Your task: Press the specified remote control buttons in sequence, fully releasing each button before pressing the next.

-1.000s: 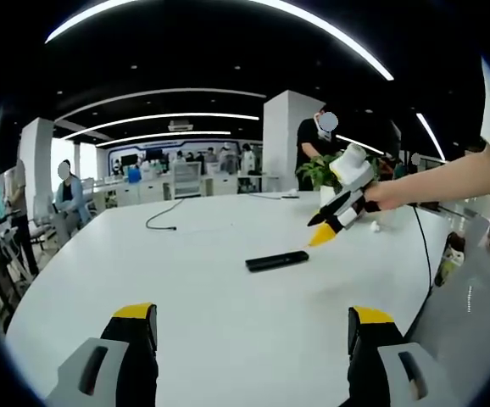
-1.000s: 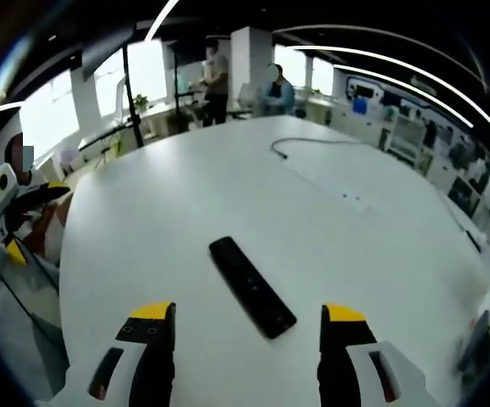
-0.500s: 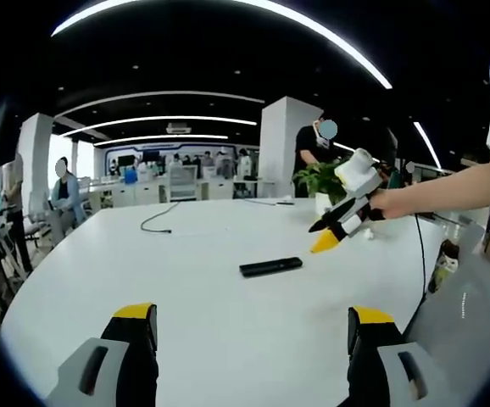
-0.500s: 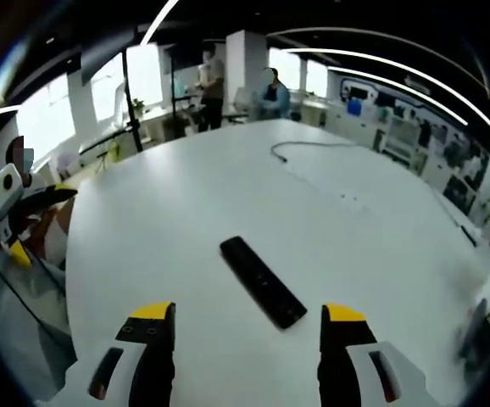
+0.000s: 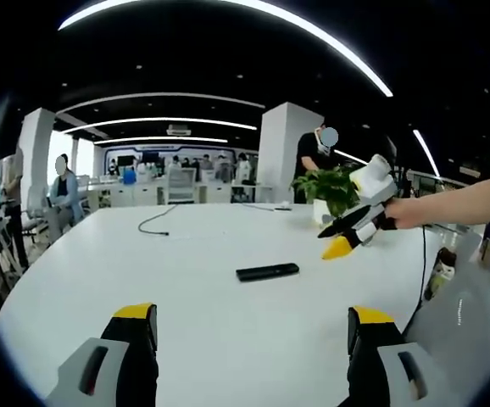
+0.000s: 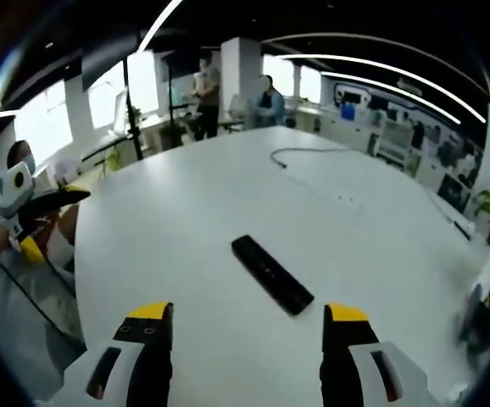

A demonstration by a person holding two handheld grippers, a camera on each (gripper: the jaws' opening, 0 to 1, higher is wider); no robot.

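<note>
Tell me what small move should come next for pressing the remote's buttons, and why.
Probably lower the right gripper toward the remote and close its jaws to make a pressing tip. The remote lies flat and untouched on the white table, just ahead of that gripper's open jaws, while the left gripper hangs open farther back.

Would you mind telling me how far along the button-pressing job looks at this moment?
Nothing looks done yet. The remote control lies flat on the white table, untouched. In hand: the right gripper hovers before it with jaws open, clear of it; the left gripper is also open, well short of the remote. Left: every press in the sequence, as far as the views show.
</note>
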